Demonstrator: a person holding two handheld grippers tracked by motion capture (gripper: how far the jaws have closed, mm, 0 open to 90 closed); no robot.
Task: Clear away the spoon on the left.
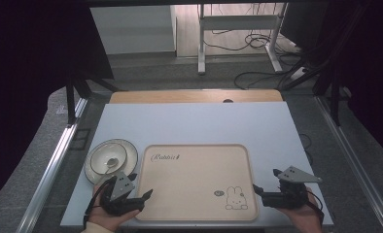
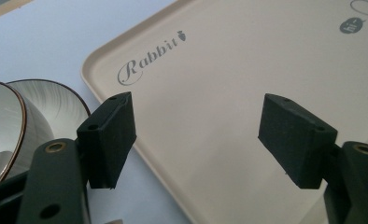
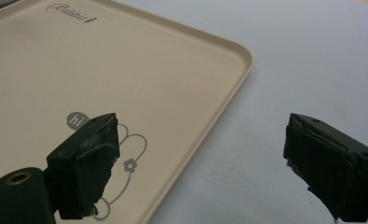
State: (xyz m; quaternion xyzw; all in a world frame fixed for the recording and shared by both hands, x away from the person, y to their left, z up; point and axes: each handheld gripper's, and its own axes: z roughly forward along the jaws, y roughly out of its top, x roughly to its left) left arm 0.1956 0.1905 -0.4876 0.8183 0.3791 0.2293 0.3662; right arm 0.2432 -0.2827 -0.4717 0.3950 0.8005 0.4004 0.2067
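Beige plastic, the tray [image 1: 194,179] lies flat on the pale table [image 1: 189,121] between both grippers, its rabbit print at the near right corner. The left gripper [image 1: 142,187] and the right gripper [image 1: 263,190] each hover at a near corner, jaws spread wide, grasping nothing. A bowl [image 1: 106,158] on a plate [image 1: 129,150] sits just left of the tray, holding perhaps a spoon.

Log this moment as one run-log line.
left gripper: open, at tray left edge | right gripper: open, at tray right edge | bowl on plate: untouched
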